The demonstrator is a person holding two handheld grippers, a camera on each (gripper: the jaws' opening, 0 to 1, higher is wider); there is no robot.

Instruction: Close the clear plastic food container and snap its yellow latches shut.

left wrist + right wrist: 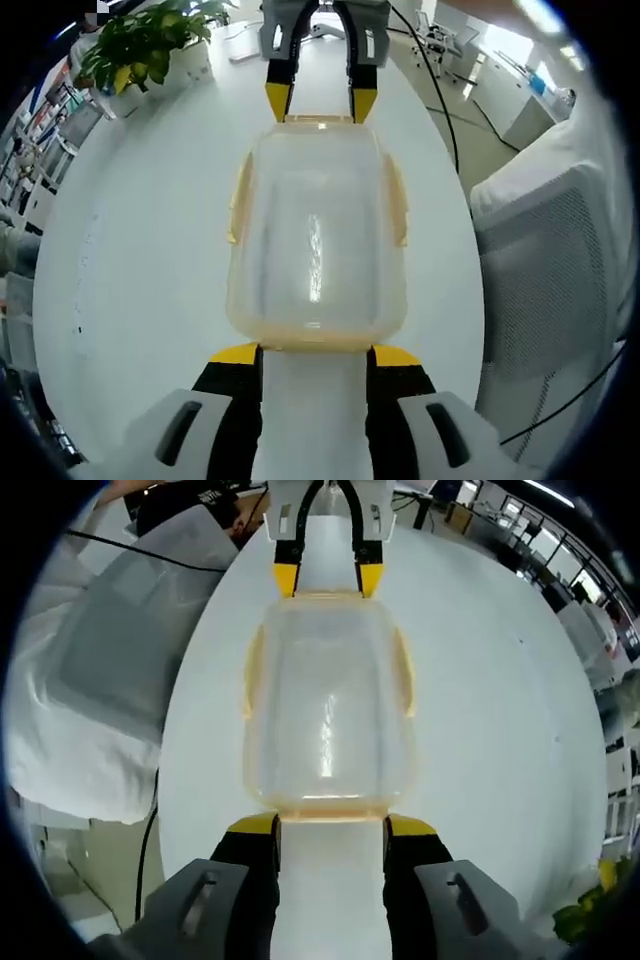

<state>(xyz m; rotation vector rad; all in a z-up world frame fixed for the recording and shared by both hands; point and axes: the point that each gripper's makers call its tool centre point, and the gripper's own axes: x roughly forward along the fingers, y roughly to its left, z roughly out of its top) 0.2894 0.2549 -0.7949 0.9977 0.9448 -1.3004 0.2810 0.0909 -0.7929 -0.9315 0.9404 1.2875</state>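
Note:
A clear plastic food container (318, 240) lies lengthwise on the white table (140, 280) with its lid on top. Yellow latches (240, 205) stick out along both long sides. My left gripper (315, 355) is open, its yellow tips at the container's near end. At the far end my right gripper (320, 102) is open too, tips level with the rim. In the right gripper view the same container (325, 710) lies between my right gripper (332, 826) below and my left gripper (327, 578) above. A side latch (404, 675) flares outward; whether it is snapped I cannot tell.
A potted plant (150, 45) stands at the table's far left corner. A grey mesh chair (550, 270) stands close to the table's right edge, and a black cable (440, 100) runs past it. The chair (100, 680) carries white cloth.

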